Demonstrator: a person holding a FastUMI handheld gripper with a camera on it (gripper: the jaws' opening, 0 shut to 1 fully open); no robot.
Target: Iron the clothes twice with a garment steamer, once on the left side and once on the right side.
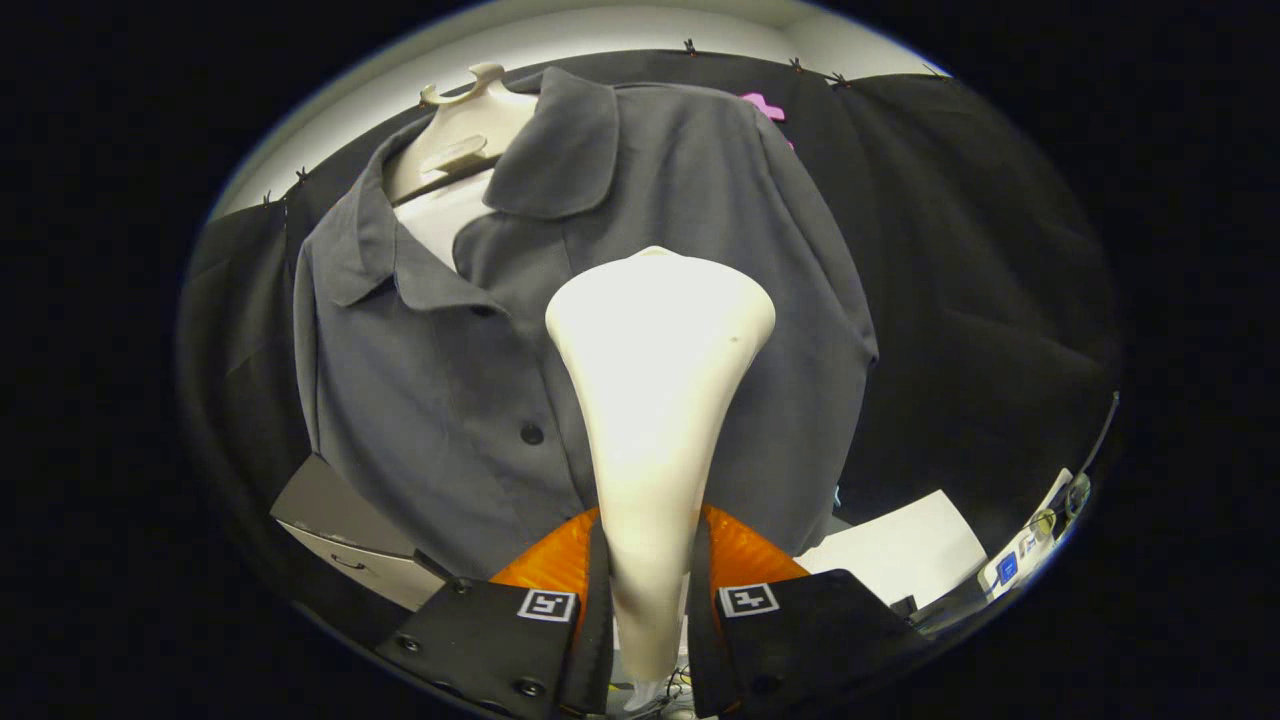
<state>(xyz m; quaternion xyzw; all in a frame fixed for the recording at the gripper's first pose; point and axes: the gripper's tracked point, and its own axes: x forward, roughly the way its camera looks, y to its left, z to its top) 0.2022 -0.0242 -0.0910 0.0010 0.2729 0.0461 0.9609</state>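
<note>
- The gripper (648, 610) sits at the bottom centre of the frame, its two fingers closed narrowly on the slim neck of the garment steamer (655, 400); both fingers press against the handle, one on each side.
- The steamer rises from between the fingers straight up the middle of the frame, its long axis running along the fingers and away from them, widening into a broad pale head at centre frame.
- The shirt (450, 400), grey with a collar and dark buttons, hangs on a pale mannequin form (455, 135) in the upper left and centre, directly beyond the steamer head.
- The head overlaps the shirt panel to the right of the button placket, about chest height; whether it touches the cloth or hovers just off it cannot be told from here.
- The relation that matters: the shirt lies dead ahead of the steamer's tip, with the placket just to the left of the head, so a pass on this panel looks like a stroke up or down along the cloth, and the other panel calls for a shift across the buttons to the left of the frame.
- A grey box (340, 520) rests at lower left beside the shirt hem; a white sheet (900, 550) lies at lower right.
</note>
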